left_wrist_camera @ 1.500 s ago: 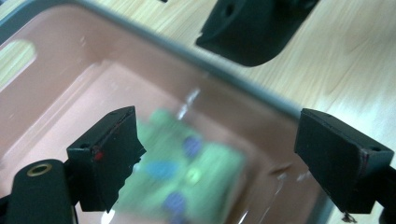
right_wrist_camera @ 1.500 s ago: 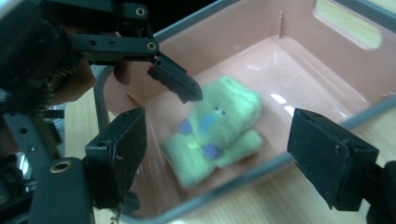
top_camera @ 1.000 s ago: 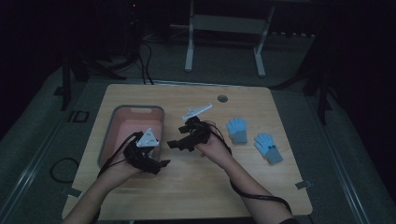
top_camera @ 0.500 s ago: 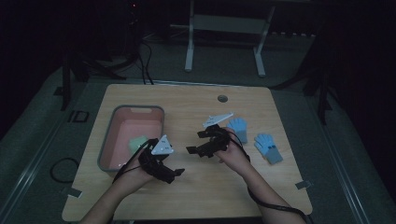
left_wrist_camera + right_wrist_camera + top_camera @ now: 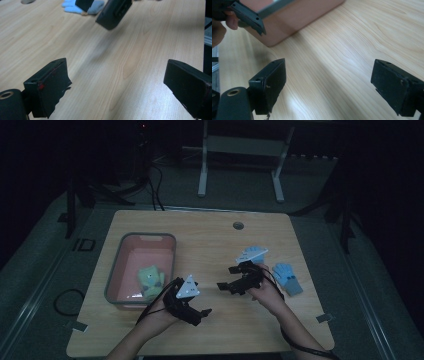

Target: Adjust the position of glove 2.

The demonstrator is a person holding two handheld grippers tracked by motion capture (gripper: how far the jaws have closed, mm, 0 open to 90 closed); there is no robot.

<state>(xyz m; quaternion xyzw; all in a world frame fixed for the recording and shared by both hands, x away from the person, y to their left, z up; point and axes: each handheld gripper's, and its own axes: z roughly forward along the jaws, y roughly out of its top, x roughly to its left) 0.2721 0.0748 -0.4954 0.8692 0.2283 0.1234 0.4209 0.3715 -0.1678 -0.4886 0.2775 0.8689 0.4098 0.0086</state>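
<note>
- We see a pale wooden tabletop (image 5: 210, 235) in a dark room, with a person's two forearms coming in from its near edge.
- At the left stands a pink bin with a grey rim (image 5: 121, 270); a green glove (image 5: 150, 279) lies inside it, toward the near right corner.
- Our left gripper (image 5: 202, 312) hovers just off the bin's near right corner, over bare wood. Its jaws have just been opening and now stand wide apart with nothing between them, as the left gripper view (image 5: 120, 82) makes plain.
- Our right gripper (image 5: 231, 277) is held near the middle of the tabletop, its tips turned toward the bin. In the right gripper view (image 5: 329, 82) its jaws are spread wide and hold nothing, with wood grain beneath them.
- One light blue glove (image 5: 288, 278) lies flat near the right edge, just beside the right hand (image 5: 265, 292).
- A second light blue glove (image 5: 254, 254) lies just beyond the right gripper, partly covered by that gripper's grey plate.
- A small round grommet (image 5: 238, 225) sits near the far edge.
</note>
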